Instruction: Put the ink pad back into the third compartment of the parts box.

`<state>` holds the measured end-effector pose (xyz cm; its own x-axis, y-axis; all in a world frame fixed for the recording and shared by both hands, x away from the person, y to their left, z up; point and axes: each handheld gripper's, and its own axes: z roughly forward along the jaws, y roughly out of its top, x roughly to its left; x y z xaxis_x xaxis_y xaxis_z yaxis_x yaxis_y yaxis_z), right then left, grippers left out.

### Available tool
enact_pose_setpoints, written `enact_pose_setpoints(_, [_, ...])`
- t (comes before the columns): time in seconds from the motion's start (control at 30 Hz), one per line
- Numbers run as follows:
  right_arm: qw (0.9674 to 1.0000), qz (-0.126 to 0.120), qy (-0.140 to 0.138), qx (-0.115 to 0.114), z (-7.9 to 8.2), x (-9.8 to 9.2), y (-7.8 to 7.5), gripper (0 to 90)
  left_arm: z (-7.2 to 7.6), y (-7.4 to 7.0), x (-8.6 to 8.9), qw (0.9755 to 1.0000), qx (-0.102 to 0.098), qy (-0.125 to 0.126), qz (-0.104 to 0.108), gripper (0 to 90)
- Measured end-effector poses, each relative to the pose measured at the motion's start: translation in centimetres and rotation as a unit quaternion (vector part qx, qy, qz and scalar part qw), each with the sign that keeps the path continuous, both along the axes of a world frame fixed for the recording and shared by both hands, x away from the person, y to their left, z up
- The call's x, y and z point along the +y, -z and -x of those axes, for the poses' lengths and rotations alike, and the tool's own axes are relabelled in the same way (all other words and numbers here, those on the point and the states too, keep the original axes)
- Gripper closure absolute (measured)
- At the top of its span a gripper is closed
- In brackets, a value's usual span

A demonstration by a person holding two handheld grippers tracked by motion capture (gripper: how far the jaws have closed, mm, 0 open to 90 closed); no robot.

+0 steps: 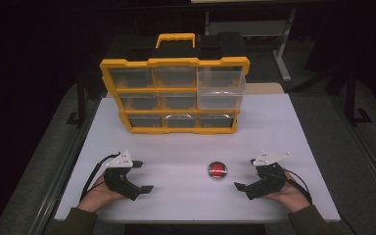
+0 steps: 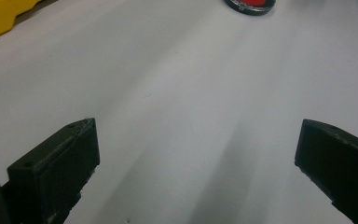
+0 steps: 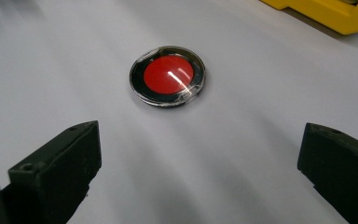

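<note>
A white counter (image 1: 186, 147) carries a yellow-framed organizer case (image 1: 175, 95) standing upright toward twelve o'clock, its clear drawers facing the person and its yellow handle on top. The drawer at the upper right of the case is larger than the others and stands slightly proud of the frame.

Nearer the person, at about five o'clock from the middle of the counter, lies a small round red disc in a clear, dark-rimmed case (image 1: 217, 170). It lies flat on the counter, apart from everything else.

The left gripper (image 1: 141, 176) rests at seven o'clock on the counter, held in the person's left hand (image 1: 98, 196), with its jaws pointing toward three o'clock. They are spread wide with only bare counter between them, as the left gripper view (image 2: 196, 140) shows; the disc (image 2: 250, 4) sits well ahead at the top edge of that view.

The right gripper (image 1: 245, 174) rests at five o'clock, held in the right hand (image 1: 289, 196), its jaws pointing toward nine o'clock, at the disc. In the right gripper view (image 3: 198, 140) the jaws are spread wide apart and pinch nothing; the disc (image 3: 168, 75) lies just ahead of them, near but untouched, a little toward the left jaw. A corner of the yellow case (image 3: 326, 14) shows at one o'clock in that view.
</note>
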<state>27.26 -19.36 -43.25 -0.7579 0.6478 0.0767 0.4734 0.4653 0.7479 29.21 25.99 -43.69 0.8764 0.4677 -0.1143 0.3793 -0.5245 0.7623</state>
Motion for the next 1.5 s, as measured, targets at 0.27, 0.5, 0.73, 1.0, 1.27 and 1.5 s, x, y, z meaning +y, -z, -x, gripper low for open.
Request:
enact_pose_setpoints(0.27, [1.0,-0.004,0.0,0.002,-0.1,-0.2,-0.2,0.0,0.0,0.1,0.1,1.0,0.003,0.001,0.001,0.0])
enact_pose_setpoints(0.5, [1.0,-0.008,0.001,0.002,-0.2,-0.4,-0.4,0.0,-0.1,0.2,0.1,1.0,0.001,-0.005,-0.008,0.0])
enact_pose_setpoints(0.73, [0.9999,-0.012,0.003,0.002,-0.4,-0.2,-0.6,0.0,-0.2,0.2,0.1,1.0,0.003,-0.005,-0.004,0.0])
enact_pose_setpoints(1.0, [0.9999,-0.014,0.002,0.002,-0.8,0.0,-0.9,0.0,-0.3,0.2,0.1,1.0,0.004,-0.008,0.0,0.0])
enact_pose_setpoints(1.27, [0.9998,-0.02,0.001,0.0,-1.2,0.3,-1.4,0.0,-0.3,0.1,0.1,1.0,0.003,-0.007,0.0,0.0])
enact_pose_setpoints(1.5, [0.9997,-0.022,-0.003,0.002,-1.6,0.7,-1.4,0.0,-0.3,0.1,0.1,1.0,0.004,-0.007,-0.001,0.0])
